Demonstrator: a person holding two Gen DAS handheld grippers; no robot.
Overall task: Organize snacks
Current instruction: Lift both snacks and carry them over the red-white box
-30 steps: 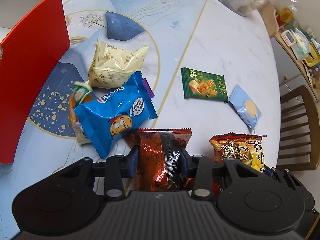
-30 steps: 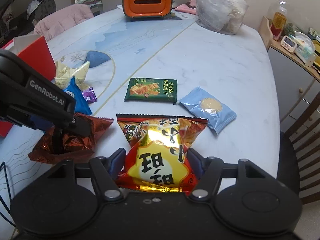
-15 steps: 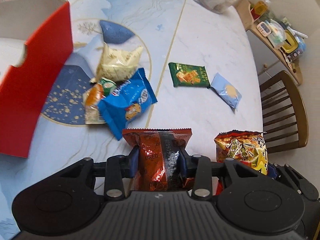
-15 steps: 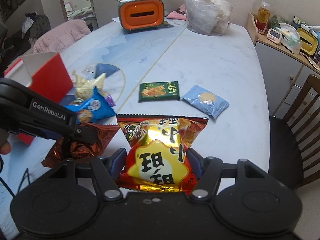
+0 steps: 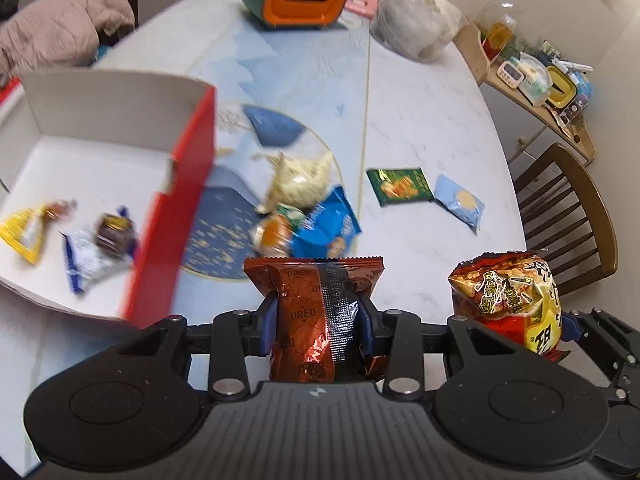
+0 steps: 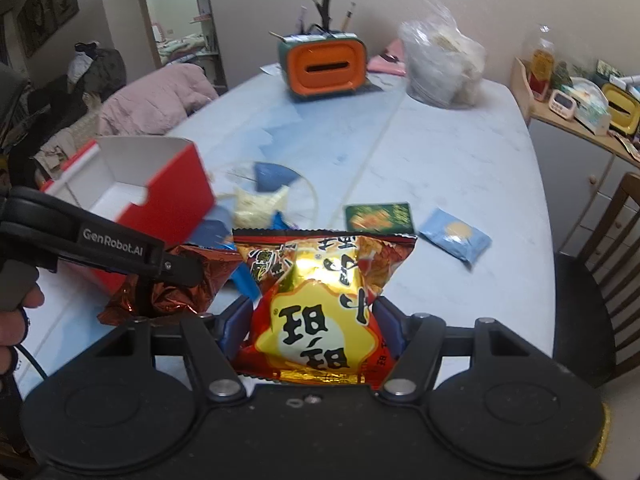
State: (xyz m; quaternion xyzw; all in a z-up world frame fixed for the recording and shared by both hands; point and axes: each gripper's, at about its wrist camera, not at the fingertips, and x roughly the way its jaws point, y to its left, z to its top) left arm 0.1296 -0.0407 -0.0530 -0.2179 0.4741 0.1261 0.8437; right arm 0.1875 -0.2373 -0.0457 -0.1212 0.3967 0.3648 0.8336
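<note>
- Red box (image 5: 176,216): stands open at the desk's (image 5: 420,128) left side with wrapped snacks already inside; judged destination.
- Step in hand: carrying two packets toward it. The next move calls for positioning over the opening before release.
- Right tongs (image 6: 316,332): clamped on the red-and-yellow snack bag (image 6: 320,300), clear of the desk.
- Left tongs (image 5: 318,320): narrow, pinching the Oreo packet (image 5: 316,304), just beside the box.

Beside the red box (image 5: 188,184) with its white inside lie a cream packet (image 5: 300,178), a blue packet (image 5: 328,228), a dark green packet (image 5: 400,186) and a pale blue packet (image 5: 460,202).
</note>
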